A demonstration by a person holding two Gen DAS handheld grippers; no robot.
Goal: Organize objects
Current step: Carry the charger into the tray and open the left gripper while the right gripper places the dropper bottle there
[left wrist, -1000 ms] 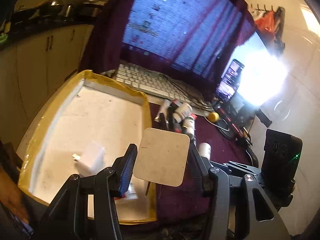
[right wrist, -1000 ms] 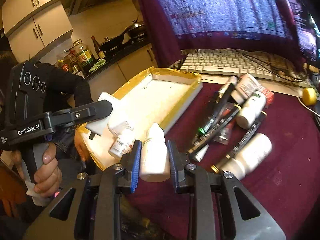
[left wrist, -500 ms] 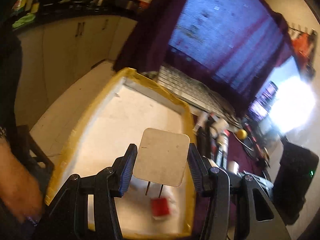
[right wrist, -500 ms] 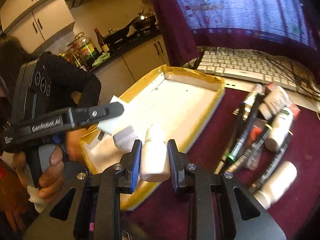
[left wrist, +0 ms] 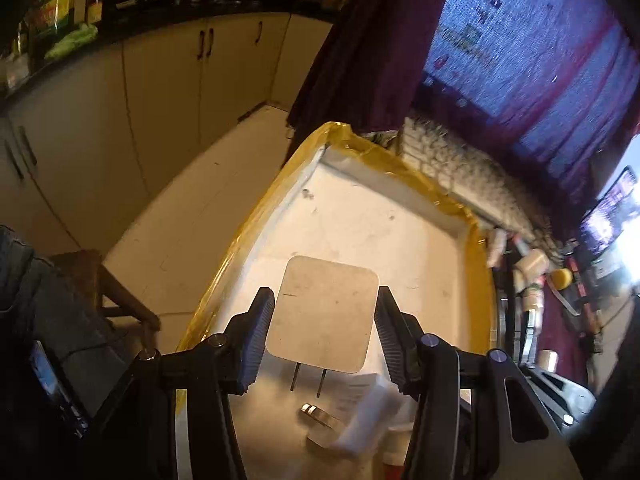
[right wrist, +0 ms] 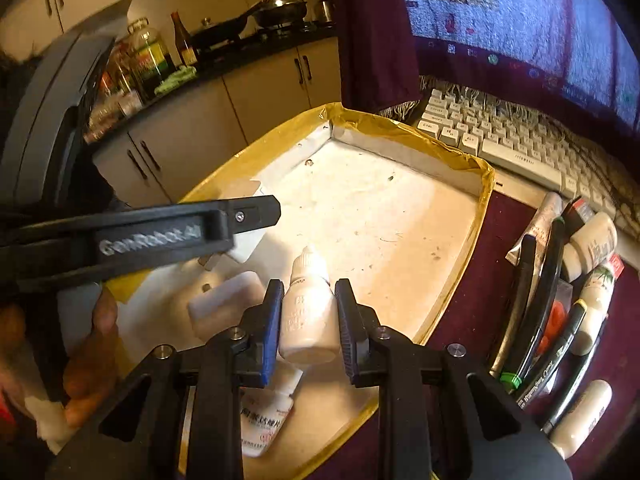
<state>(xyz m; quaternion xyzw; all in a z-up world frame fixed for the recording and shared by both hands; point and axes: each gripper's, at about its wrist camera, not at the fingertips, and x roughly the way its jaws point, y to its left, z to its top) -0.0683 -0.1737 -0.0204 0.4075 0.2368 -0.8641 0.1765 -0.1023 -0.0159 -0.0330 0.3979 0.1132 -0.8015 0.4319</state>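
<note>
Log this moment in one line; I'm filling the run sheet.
left tool: holds charger | right tool: holds dropper | both over tray

white bottle (right wrist: 307, 316), yellow-rimmed tray (right wrist: 486, 200), maroon cloth (right wrist: 472, 280)

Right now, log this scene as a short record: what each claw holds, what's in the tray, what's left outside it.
left claw: shut on a white plug adapter, prongs pointing down over the tray
right claw: shut on a white dropper bottle, above the tray's near end
tray: yellow-taped rim, white floor; holds a white charger block and a labelled white bottle
outside tray: pens, tubes and small bottles on the maroon cloth
behind: keyboard
</note>
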